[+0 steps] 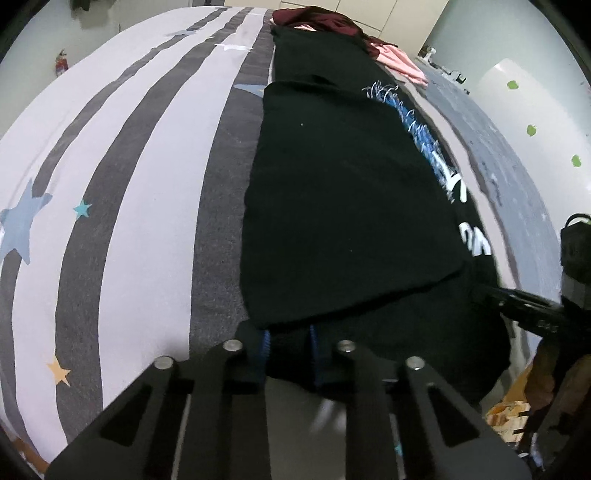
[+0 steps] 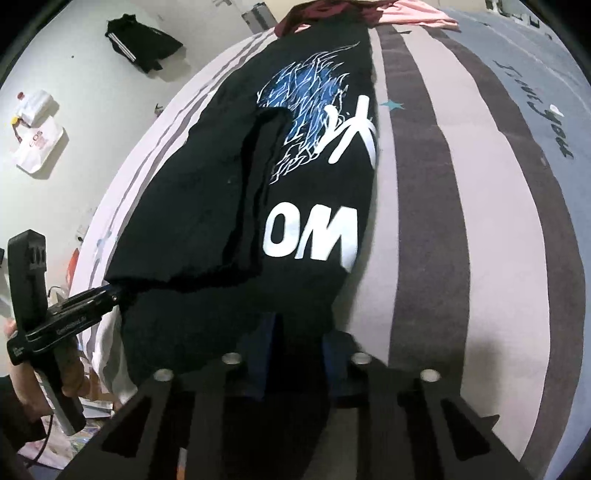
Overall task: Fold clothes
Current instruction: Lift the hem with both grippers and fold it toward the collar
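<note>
A black T-shirt (image 1: pixel 351 206) with a blue and white print (image 2: pixel 314 110) lies lengthwise on the striped bed (image 1: pixel 147 184), one side folded over the middle. My left gripper (image 1: pixel 289 338) is at its near hem, jaws shut on the black cloth. In the right wrist view the left gripper (image 2: pixel 112 291) pinches the shirt's near left corner. My right gripper (image 2: pixel 299 332) is shut on the hem below the white letters. From the left wrist view, the right gripper (image 1: pixel 478 291) bites the shirt's near right corner. A hand (image 2: pixel 22 369) holds the left tool.
A pile of maroon and pink clothes (image 1: pixel 332 22) sits at the far end of the bed. On the floor to the left lie a black garment (image 2: pixel 144 44) and white bags (image 2: pixel 37 136). The bed's near edge drops to clutter on the floor (image 1: pixel 506 413).
</note>
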